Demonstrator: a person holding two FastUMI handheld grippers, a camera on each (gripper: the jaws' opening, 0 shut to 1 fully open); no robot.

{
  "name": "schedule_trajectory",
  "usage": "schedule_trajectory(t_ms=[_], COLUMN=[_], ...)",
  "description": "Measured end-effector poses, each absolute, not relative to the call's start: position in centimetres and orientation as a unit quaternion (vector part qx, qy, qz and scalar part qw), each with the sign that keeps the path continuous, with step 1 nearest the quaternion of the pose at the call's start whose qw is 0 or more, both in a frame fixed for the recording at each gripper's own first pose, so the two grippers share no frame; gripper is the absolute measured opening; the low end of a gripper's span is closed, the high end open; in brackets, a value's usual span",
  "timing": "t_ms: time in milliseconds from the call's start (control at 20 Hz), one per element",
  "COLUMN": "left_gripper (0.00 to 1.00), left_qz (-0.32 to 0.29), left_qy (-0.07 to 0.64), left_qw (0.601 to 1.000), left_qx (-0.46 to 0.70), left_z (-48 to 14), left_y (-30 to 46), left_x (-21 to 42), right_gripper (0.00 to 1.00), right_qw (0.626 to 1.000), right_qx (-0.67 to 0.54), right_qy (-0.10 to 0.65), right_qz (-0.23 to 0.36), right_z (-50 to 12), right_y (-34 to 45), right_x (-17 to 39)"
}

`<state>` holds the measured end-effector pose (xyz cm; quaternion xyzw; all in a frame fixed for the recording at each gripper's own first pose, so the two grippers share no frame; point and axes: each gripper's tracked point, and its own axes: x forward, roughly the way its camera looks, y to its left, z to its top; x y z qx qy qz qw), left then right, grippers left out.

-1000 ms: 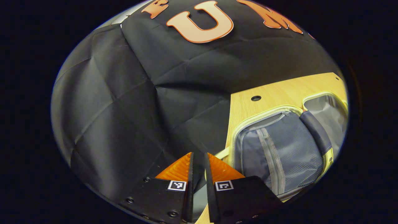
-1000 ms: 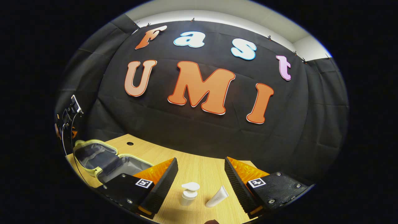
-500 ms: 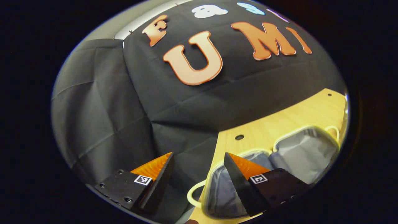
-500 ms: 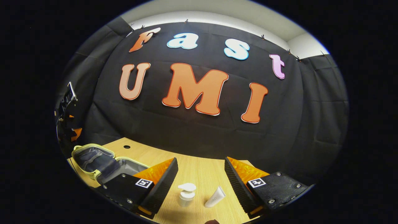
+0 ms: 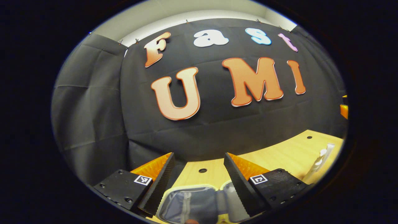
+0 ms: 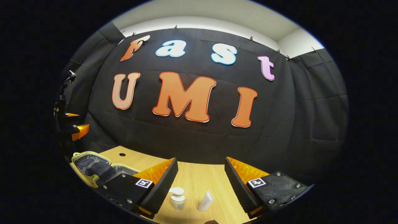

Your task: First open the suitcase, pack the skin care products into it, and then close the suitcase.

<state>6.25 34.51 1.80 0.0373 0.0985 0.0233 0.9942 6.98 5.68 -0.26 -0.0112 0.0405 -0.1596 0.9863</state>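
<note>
Two products left to pack

Both claws released, gripping nothing. Right gripper (image 6: 201, 169) hovering over pump bottle (image 6: 177, 198) and tube (image 6: 205, 201), side by side on the table (image 6: 199, 177), near its fingers. Left gripper (image 5: 199, 165) above suitcase (image 5: 189, 203), lying open at the table's left end. Opening apparently done; packing and closing not yet begun. Count: one suitcase, one bottle, one tube.

suitcase (image 6: 93, 166) on table (image 6: 196, 177), left | pump bottle (image 6: 177, 199) left of tube (image 6: 206, 201)
</note>
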Motion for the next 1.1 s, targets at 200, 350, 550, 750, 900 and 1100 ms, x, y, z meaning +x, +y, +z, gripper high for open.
schedule_trajectory(t_ms=[200, 350, 550, 750, 900, 1100], left_gripper=[0.98, 1.0, 1.0, 0.99, 0.99, 0.99], left_qz=[-0.013, -0.036, -0.072, -0.109, -0.133, -0.164], left_qy=[0.071, 0.057, 0.059, 0.109, 0.126, 0.153], left_qw=[0.997, 0.998, 0.996, 0.988, 0.983, 0.975], left_qx=[0.011, 0.0, -0.002, 0.001, 0.001, -0.006], left_z=[5.1, 6.8, 6.5, 1.8, -0.1, -3.0], left_y=[28.2, 23.5, 17.3, 12.1, 8.8, 4.6], left_x=[6.3, 6.1, 5.3, 3.6, 2.7, 1.6], right_gripper=[0.95, 0.96, 0.96, 0.95, 0.95, 0.95], right_qw=[0.986, 0.987, 0.989, 0.989, 0.989, 0.99], right_qx=[0.0, -0.002, 0.0, 0.009, 0.015, 0.009], right_qy=[0.037, 0.041, 0.05, 0.068, 0.085, 0.099], right_qz=[-0.16, -0.155, -0.142, -0.131, -0.118, -0.103], right_z=[-0.4, -1.2, -2.3, -4.6, -6.3, -7.9], right_y=[3.2, 1.8, 0.0, -1.2, -1.8, -2.2], right_x=[6.7, 6.6, 6.5, 6.6, 6.8, 7.1])
